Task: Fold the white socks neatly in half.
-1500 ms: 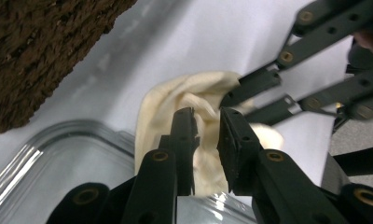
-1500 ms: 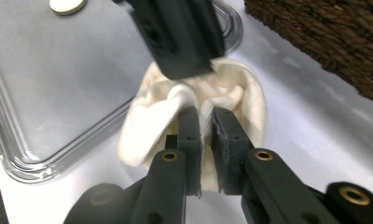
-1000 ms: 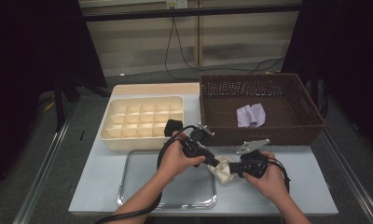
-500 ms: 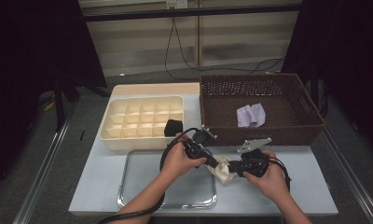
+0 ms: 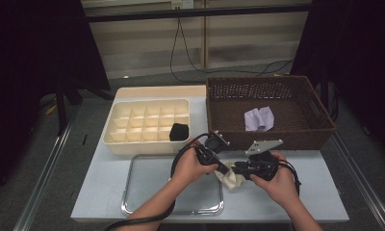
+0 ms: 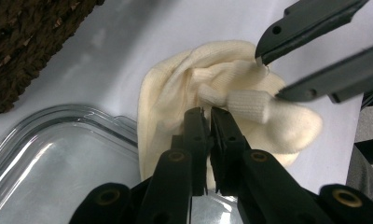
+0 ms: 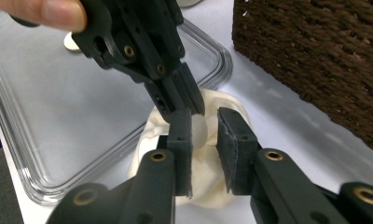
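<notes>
At the left of the surface a cream divided box is seen, with a black rolled item placed in one of its front-row compartments; the other compartments look empty. In front of the box a clear tray lies bare.

Just right of the tray's edge, a cream sock is bunched on the surface, between the two grippers. The left gripper is held over it with its fingers closed nearly together; they have just been closing, and a fold of the sock's fabric is pinched between them, as the left gripper view shows. The right gripper is brought in from the other side. Its fingers stand a little apart and have just been opening; in the right gripper view a rolled part of the sock sits in the gap, but the pads are not seen pressing on it.

Farther right stands a brown wicker basket, in which a pale lilac cloth is left.

The work is judged to be partway: one item appears already rolled and stored, the cream sock is being folded or rolled and is yet to be put in a compartment, and the cloth in the basket is untouched.
</notes>
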### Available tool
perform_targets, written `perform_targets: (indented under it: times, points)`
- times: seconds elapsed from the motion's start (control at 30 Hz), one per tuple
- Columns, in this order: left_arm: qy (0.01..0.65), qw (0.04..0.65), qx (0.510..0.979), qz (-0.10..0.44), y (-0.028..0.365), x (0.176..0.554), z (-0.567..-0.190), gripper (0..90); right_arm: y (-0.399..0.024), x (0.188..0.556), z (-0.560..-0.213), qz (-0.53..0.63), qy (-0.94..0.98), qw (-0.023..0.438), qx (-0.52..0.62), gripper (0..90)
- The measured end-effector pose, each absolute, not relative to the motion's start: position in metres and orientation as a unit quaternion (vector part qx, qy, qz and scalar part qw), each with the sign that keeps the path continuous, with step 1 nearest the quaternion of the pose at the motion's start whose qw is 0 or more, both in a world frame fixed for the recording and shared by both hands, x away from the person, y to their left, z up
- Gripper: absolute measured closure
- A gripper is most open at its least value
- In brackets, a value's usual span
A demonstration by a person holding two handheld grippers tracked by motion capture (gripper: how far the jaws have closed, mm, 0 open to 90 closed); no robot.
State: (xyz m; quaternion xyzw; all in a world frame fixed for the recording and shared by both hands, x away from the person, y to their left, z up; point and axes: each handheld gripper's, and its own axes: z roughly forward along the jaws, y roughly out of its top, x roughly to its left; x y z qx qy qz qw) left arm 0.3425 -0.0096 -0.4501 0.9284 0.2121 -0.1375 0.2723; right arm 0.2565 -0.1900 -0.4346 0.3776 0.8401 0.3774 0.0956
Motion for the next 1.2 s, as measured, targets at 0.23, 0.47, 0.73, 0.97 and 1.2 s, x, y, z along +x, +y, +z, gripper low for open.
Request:
perform_targets:
  times: [0.23,0.47,0.73,0.97,1.2]
  points:
    - [0.213,0.271,0.929,-0.135,-0.012,0.342,-0.451,85.5,-0.19,0.256,-0.429,0.389,0.834,0.101,0.379,73.0]
    - [0.212,0.274,0.928,-0.134,-0.013,0.342,-0.451,85.2,-0.184,0.256,-0.434,0.374,0.843,0.092,0.375,70.7]
    - [0.219,0.29,0.92,-0.143,-0.006,0.341,-0.446,75.6,-0.186,0.26,-0.452,0.347,0.857,0.078,0.371,87.6]
    - [0.214,0.31,0.919,-0.114,0.01,0.339,-0.431,60.1,-0.188,0.262,-0.458,0.35,0.853,0.077,0.38,88.0]
    - [0.215,0.302,0.923,-0.104,0.024,0.335,-0.432,57.3,-0.19,0.264,-0.463,0.341,0.857,0.082,0.378,88.1]
